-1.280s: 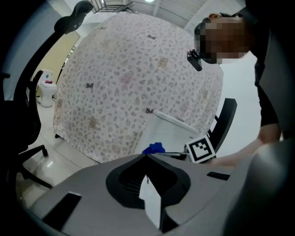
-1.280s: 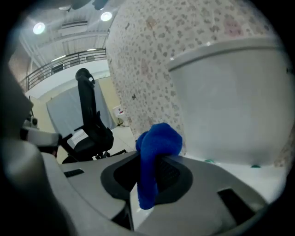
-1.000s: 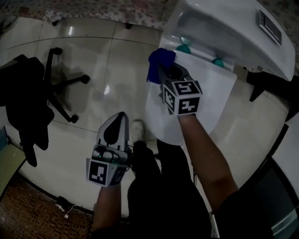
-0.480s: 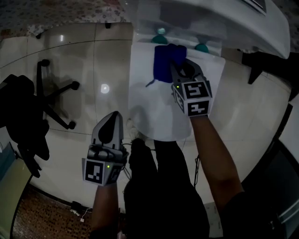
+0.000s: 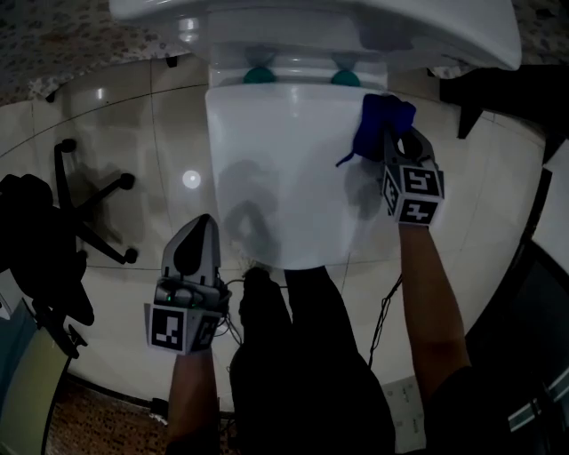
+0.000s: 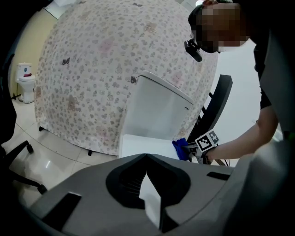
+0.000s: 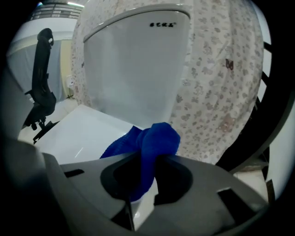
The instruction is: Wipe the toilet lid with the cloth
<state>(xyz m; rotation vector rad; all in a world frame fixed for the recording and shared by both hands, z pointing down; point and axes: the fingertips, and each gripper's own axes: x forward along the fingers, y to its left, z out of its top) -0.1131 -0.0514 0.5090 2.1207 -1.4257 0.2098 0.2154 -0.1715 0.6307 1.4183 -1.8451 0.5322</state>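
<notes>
The white toilet lid (image 5: pixel 284 178) lies closed below the cistern (image 5: pixel 311 27). A blue cloth (image 5: pixel 378 124) rests on the lid's far right corner, and my right gripper (image 5: pixel 388 140) is shut on it. In the right gripper view the bunched blue cloth (image 7: pixel 150 143) sits between the jaws of the right gripper (image 7: pixel 146 162), over the lid (image 7: pixel 78 133) and in front of the cistern (image 7: pixel 133 64). My left gripper (image 5: pixel 199 227) hangs shut and holds nothing, over the floor left of the lid's front. The left gripper (image 6: pixel 146 156) looks toward the lid (image 6: pixel 143 146) and the cloth (image 6: pixel 180 148).
A black office chair (image 5: pixel 53 240) with a star base (image 5: pixel 89 200) stands on the glossy tiled floor at the left. Two teal hinge caps (image 5: pixel 258 75) sit behind the lid. A floral covering (image 6: pixel 92 69) backs the toilet. The person's dark legs (image 5: pixel 302 355) stand in front of the bowl.
My right gripper has swept the blue cloth from the lid's far left corner across to its far right corner. The left gripper stayed low and shut.
</notes>
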